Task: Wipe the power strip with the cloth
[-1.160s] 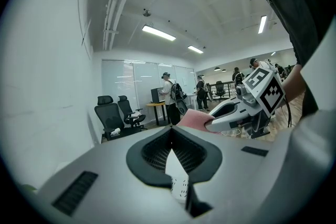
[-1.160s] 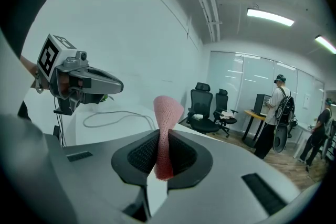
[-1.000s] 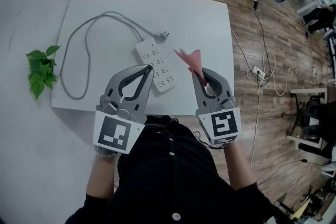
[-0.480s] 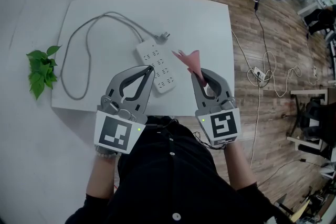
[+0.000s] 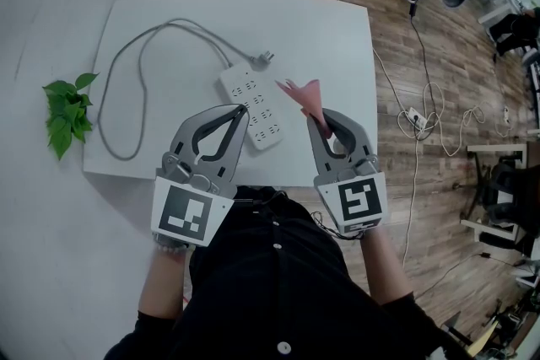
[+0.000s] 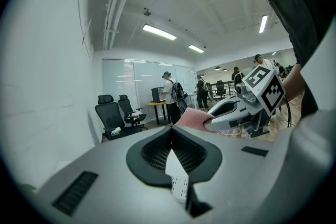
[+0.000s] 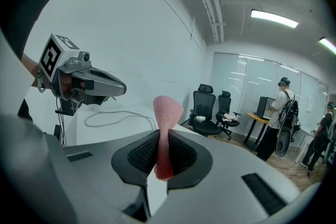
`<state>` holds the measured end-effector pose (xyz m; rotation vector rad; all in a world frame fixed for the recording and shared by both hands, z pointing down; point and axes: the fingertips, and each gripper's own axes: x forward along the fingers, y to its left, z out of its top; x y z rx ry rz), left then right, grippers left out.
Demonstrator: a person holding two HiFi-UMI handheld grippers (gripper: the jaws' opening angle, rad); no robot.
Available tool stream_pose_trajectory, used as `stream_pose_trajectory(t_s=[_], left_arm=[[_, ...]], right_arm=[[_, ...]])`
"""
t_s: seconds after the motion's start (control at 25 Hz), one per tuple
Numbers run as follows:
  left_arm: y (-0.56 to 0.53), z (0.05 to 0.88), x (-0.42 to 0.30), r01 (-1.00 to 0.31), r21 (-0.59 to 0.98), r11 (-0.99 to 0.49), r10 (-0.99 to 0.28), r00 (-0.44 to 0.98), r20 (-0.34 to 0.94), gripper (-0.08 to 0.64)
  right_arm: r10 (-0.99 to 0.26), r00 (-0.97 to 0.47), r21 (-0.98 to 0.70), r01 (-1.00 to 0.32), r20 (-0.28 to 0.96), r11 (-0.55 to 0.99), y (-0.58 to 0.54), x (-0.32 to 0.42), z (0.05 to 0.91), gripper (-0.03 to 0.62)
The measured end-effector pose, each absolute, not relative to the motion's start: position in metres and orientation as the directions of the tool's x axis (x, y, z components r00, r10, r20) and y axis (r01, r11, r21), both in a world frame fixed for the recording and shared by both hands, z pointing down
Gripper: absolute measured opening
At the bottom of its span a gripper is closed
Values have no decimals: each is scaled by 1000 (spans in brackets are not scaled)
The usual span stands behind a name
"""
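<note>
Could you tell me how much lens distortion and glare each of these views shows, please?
Head view: mild bowing of the table edges, even light, no glare. Left gripper view: strong fisheye, dark corners, bright ceiling lights. Right gripper view: same fisheye, the cloth sharp.

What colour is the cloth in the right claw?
Pink; the cloth shows best in the right gripper view.

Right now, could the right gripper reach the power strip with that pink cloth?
Probably yes. The right gripper holds the cloth just beside the power strip, with bare table between them. Only the left gripper seems to hang over the strip's near end.
</note>
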<state>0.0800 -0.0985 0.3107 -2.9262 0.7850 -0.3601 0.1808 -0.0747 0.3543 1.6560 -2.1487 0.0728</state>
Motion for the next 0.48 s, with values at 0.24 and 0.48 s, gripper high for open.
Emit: stream_pose_trajectory(t_s=[0.24, 0.48], left_arm=[[-99, 311, 81, -483, -145, -864, -503, 839, 205, 12], [-98, 312, 81, -482, -145, -864, -503, 840, 203, 12]], right_arm=[[-908, -201, 213, -932, 369, 293, -75, 180, 355, 57], [-914, -200, 210, -935, 353, 286, -75, 180, 354, 57]])
